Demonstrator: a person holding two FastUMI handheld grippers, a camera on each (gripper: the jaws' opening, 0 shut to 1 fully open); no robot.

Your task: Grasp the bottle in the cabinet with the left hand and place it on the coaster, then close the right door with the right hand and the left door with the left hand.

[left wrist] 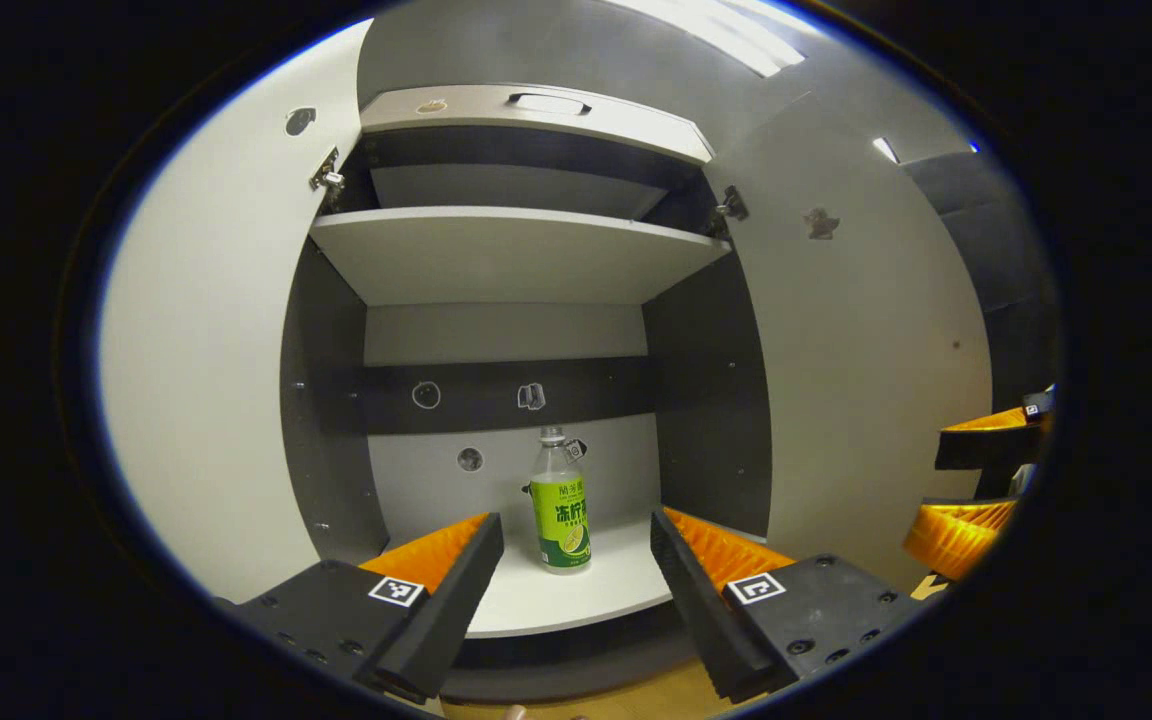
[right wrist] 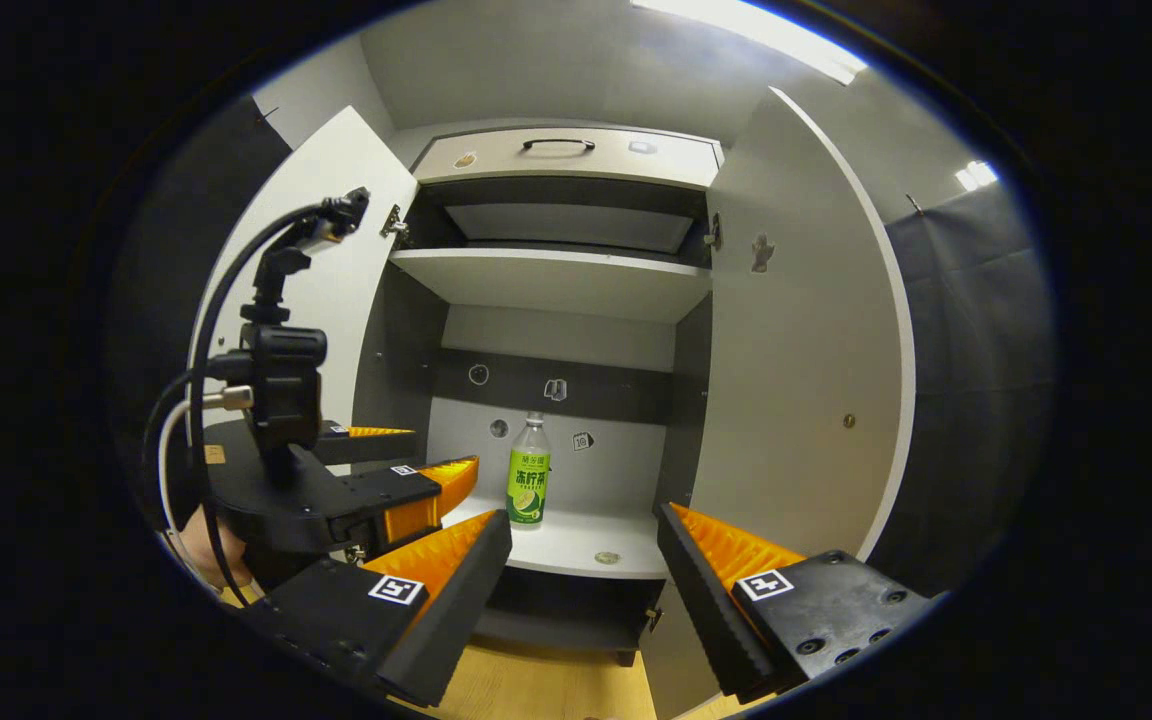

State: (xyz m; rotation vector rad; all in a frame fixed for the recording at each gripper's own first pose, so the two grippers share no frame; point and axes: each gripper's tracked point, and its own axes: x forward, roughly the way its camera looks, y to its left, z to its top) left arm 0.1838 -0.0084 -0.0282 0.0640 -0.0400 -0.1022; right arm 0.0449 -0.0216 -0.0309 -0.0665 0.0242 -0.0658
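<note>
A clear bottle (left wrist: 560, 510) with a green label stands upright on the white lower shelf (left wrist: 576, 600) of the open cabinet, near the back wall. My left gripper (left wrist: 574, 520) is open in front of the shelf edge, and the bottle shows between its fingers but farther in, untouched. In the right gripper view the bottle (right wrist: 528, 475) stands left of centre, with the left gripper (right wrist: 426, 452) in front of it at the left, a hand holding it. My right gripper (right wrist: 584, 518) is open, empty and farther back from the cabinet.
Both doors stand wide open: the left door (left wrist: 206, 380) and the right door (left wrist: 866, 350). An upper shelf (left wrist: 516, 250) and a drawer front with a handle (left wrist: 548, 103) lie above. A small round disc (right wrist: 607, 557) rests on the lower shelf. A wooden surface (right wrist: 536, 685) lies below.
</note>
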